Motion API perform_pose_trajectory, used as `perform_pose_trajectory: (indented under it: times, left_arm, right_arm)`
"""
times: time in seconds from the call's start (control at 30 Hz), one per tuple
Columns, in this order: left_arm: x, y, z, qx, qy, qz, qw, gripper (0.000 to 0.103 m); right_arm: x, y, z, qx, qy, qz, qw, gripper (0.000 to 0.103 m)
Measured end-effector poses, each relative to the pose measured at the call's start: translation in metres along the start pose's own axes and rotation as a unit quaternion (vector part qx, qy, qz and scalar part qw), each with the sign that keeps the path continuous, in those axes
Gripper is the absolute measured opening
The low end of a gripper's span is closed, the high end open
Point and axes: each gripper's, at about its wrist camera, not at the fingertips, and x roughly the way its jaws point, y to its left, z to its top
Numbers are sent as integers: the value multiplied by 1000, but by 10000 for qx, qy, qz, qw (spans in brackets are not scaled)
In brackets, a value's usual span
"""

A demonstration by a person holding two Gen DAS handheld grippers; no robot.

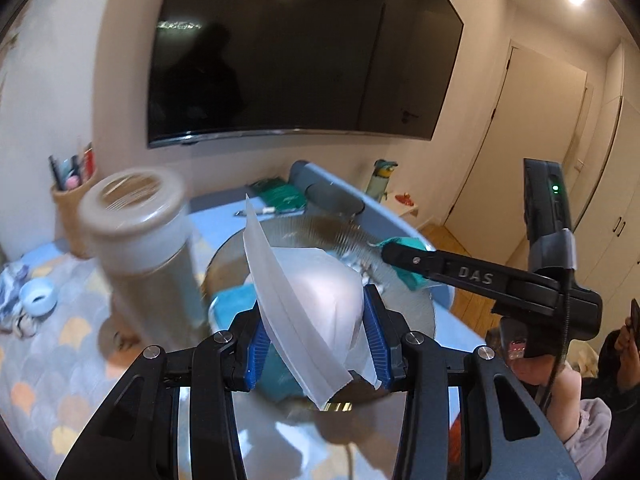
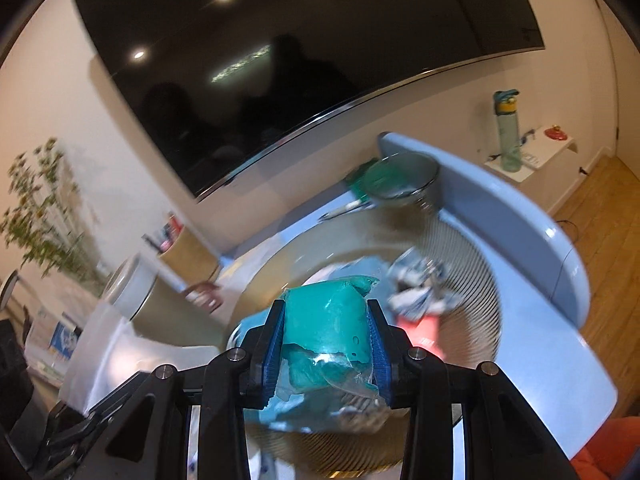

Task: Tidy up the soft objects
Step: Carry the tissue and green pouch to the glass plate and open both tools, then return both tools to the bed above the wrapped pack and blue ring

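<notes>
In the left wrist view my left gripper (image 1: pixel 316 308) is shut on a white soft packet (image 1: pixel 312 300), whose stiff flap sticks up past the blue pads. Beyond it to the right my right gripper (image 1: pixel 394 256) reaches in with a teal packet (image 1: pixel 408 276). The right wrist view shows that gripper (image 2: pixel 327 306) shut on the teal packet (image 2: pixel 328 328), which is wrapped in clear plastic. Both packets hang over a wide ribbed glass bowl (image 2: pixel 476 288). A crumpled patterned cloth (image 2: pixel 420 284) and a red piece (image 2: pixel 424 332) lie in it. The white packet (image 2: pixel 100 348) shows at lower left.
A tall jar with a beige lid (image 1: pixel 132 208) stands close on the left, with a woven pen cup (image 1: pixel 70 200) behind it. A small metal bowl (image 2: pixel 404 176) and green packets (image 1: pixel 282 196) sit further back on the light blue table (image 2: pixel 540 360). A person's hand (image 1: pixel 626 336) is at right.
</notes>
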Motion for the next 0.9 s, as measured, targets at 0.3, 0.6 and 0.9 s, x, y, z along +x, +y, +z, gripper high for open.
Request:
perform_pose_trajectory:
  times: [0.3,0.6,0.9]
  left_arm:
    - [53,0,14,97,31,104,9999,42]
    - [80,-4,17,282,272,117,9992,70]
    - [84,-14,5,622,637,278,9956,100]
  right_arm:
    - [26,-21,36,229,37,-228,9995,38]
    - [55,-25,53,258,97,-233,9993,38]
    - [60,-20,51,188,200,-477,9985,86]
